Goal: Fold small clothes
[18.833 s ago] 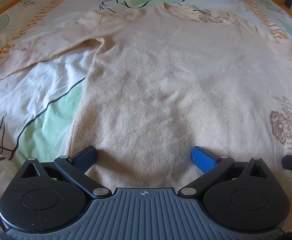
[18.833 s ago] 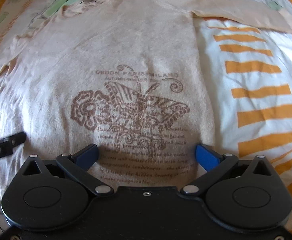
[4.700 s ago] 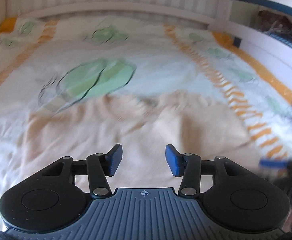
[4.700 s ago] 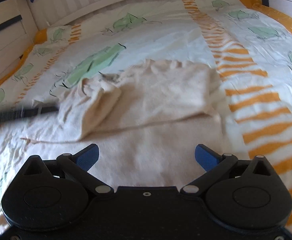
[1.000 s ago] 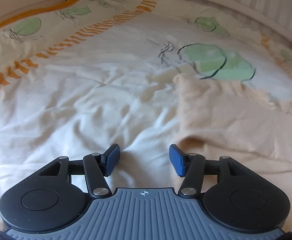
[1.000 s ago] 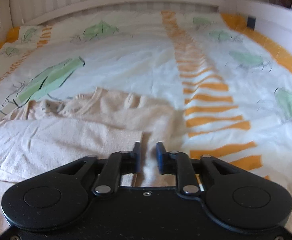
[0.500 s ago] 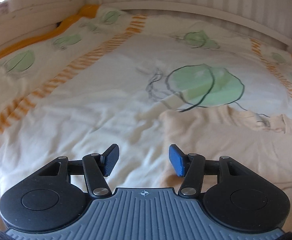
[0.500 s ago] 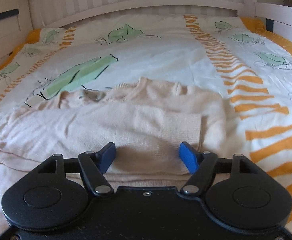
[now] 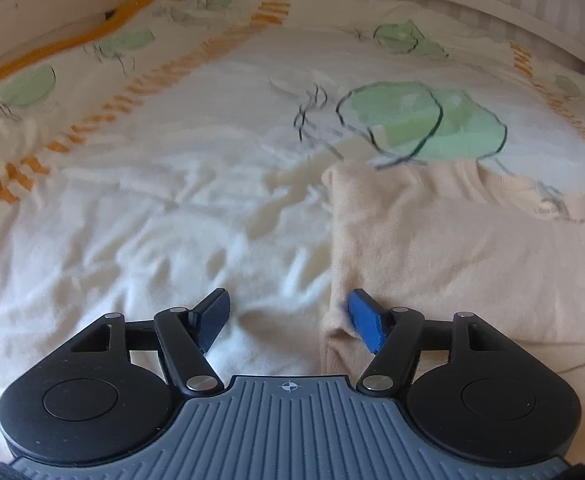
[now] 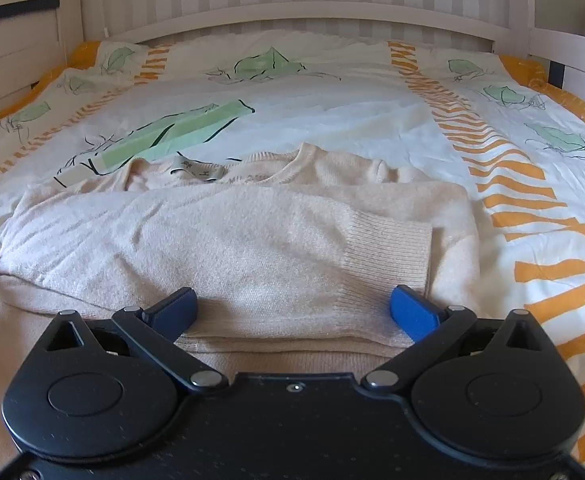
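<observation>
Sweater [image 10: 252, 240] lies folded, neckline toward headboard [image 10: 292, 12], sleeve crosswise.

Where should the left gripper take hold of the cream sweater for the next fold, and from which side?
Probably the sweater's folded left edge, near its bottom corner. The left gripper is open, with that edge lying between its fingers, so coming in low from the bare duvet side suits. The edge forms a raised, doubled ridge that can be pinched, while the sleeve lies flat across the body.
</observation>
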